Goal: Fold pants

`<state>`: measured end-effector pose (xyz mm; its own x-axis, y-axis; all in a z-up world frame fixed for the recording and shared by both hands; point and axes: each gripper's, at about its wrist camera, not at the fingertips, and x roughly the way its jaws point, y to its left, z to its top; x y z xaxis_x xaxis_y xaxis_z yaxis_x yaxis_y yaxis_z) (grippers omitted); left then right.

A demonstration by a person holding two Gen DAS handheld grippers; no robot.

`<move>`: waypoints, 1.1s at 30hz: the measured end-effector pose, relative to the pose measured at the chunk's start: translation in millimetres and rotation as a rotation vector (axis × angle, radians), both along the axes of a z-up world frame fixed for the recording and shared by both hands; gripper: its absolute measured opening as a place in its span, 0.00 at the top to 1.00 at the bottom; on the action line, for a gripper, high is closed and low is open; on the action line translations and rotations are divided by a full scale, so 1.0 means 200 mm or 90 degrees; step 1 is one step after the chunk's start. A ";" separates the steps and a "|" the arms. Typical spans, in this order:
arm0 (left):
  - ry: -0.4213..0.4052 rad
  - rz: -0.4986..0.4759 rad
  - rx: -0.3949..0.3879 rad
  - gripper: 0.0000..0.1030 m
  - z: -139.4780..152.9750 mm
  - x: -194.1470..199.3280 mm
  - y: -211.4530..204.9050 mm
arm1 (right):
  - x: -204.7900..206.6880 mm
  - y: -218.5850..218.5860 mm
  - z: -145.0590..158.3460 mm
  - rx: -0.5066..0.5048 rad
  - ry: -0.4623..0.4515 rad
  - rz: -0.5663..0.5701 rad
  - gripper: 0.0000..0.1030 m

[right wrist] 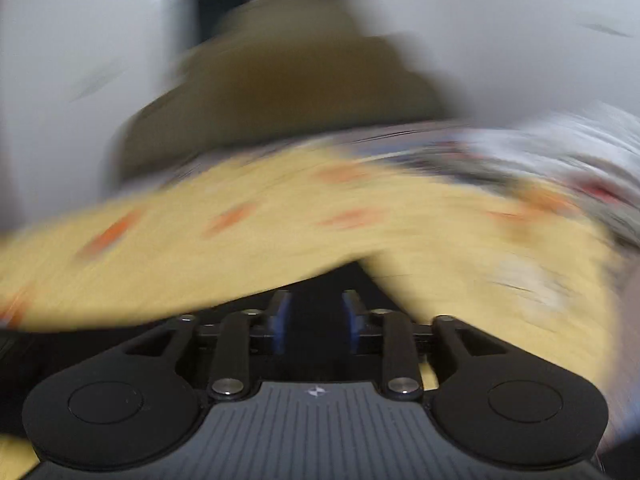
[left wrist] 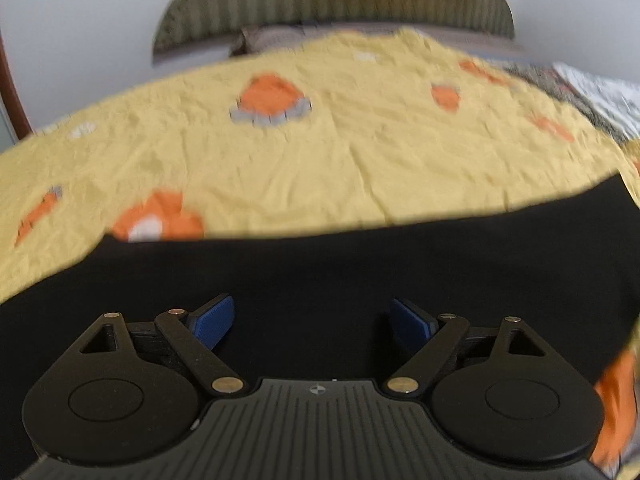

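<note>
Just 1 black pants (left wrist: 320,272) on yellow sheet (left wrist: 320,152), 2 grippers.

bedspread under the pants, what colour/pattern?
The bedspread is yellow with orange, grey and white motifs; it shows best in the left wrist view.

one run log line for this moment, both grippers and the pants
left gripper: jaws open over black pants | right gripper: jaws apart, grip unclear | pants flat on yellow bedspread | right view blurred
</note>
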<state>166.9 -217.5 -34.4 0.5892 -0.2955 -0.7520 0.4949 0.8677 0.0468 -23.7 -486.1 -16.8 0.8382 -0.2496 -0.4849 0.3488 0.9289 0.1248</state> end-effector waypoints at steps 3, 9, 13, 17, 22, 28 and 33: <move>0.020 -0.012 0.017 0.11 -0.04 0.03 -0.02 | 0.27 0.15 -0.06 0.032 0.093 0.204 0.64; -0.024 0.014 0.019 0.01 -0.09 0.18 -0.12 | 0.70 0.31 -0.14 -0.049 0.179 0.288 0.64; -0.023 0.036 -0.009 0.09 -0.07 0.32 -0.13 | 0.87 0.27 -0.14 -0.035 0.174 0.275 0.57; -0.029 0.024 -0.028 0.15 0.07 0.24 0.05 | 0.73 0.27 -0.06 -0.041 0.143 0.265 0.57; -0.021 0.036 0.034 0.12 0.01 0.24 0.22 | 0.68 0.44 -0.13 -0.069 0.207 0.388 0.55; -0.030 0.091 0.009 0.01 -0.08 0.47 0.21 | 0.87 0.39 -0.15 -0.016 0.157 0.308 0.49; -0.035 0.082 -0.029 0.10 0.05 0.30 0.22 | 0.51 0.22 -0.06 0.026 0.049 0.194 0.41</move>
<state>226.9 -172.7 -23.8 0.6645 -0.2479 -0.7049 0.3768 0.9258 0.0296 77.4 -441.8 -27.9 0.8316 0.0283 -0.5547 0.0650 0.9869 0.1477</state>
